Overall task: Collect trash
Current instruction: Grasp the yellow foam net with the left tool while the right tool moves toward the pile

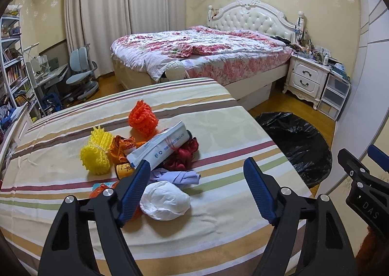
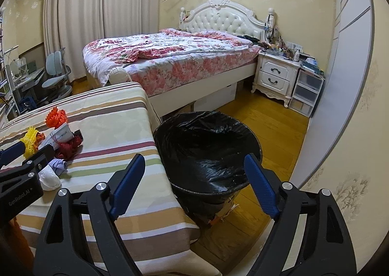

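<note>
The right claw [image 1: 364,203] has the letters "DAS" on its side. The left claw [image 2: 22,186] has "GenRobot.AI" on its side.

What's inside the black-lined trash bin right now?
The trash bin shows only its crinkled black liner on the far wall and at the bottom; no trash is visible. The near rim and the right claw hide part of the inside, so that part is unconfirmed.

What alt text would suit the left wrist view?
An open left gripper hovers over a trash pile on a striped table, nearest a white wad. A black-lined bin stands to the right.
</note>
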The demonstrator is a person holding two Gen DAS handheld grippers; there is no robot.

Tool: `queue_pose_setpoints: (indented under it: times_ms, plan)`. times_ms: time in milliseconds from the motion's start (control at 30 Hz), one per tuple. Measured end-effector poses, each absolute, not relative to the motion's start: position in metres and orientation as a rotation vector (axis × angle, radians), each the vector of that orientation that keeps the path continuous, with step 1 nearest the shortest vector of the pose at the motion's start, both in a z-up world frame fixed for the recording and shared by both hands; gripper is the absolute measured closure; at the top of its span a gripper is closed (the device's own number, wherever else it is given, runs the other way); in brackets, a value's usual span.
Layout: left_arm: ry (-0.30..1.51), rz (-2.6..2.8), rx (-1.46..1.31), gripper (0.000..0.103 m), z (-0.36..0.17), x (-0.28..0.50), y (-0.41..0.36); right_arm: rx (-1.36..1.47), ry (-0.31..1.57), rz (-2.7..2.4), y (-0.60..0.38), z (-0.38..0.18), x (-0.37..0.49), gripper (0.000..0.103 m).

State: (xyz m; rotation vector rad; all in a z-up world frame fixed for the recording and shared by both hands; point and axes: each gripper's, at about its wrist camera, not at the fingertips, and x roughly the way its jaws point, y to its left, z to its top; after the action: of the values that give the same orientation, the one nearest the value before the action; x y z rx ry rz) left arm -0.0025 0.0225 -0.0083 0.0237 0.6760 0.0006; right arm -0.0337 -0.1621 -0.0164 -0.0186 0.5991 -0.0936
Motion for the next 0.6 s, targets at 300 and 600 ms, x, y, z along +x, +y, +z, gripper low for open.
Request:
queue_pose_setpoints:
  times_ms: [300,600]
  plan:
    - [0.679,0.139,-0.019,0.026,-0.006,-0.004,0.086,-0.040,0.628,0.000,-0.127,-0.016,-0.018,0.025]
    - [0.699,0.290,-0.075,0.026,-0.013,0.014,0.160,-0.079,0.637,0.115,-0.072,-0.011,0.009,0.025]
